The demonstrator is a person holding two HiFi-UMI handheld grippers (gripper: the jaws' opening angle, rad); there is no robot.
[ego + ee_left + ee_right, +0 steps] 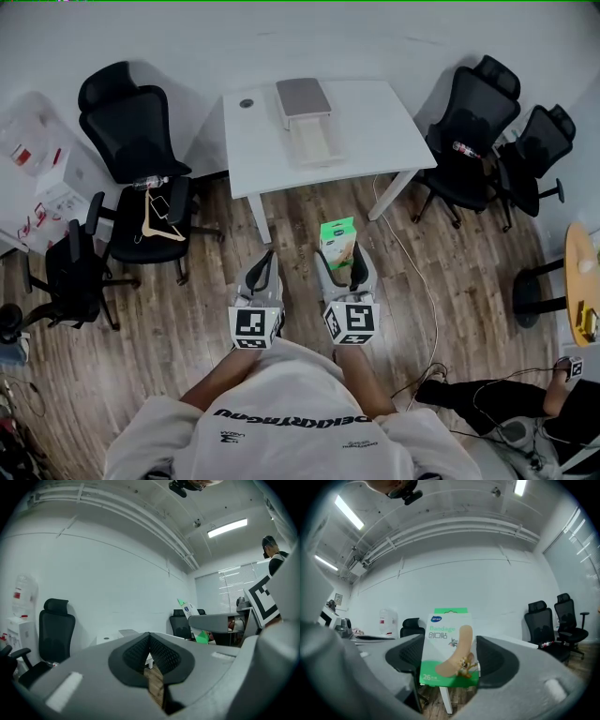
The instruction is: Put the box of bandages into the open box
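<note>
Now, right claw: clamped on the upright box of bandages, so it carries steady.
Left claw: pressed together, empty and idle.
Open box: well ahead of both claws, on the surface, likely next stop.

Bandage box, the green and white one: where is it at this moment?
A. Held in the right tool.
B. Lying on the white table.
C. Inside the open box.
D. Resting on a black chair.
A: the right gripper view shows the bandage box gripped between the jaws of the right tool.
</note>
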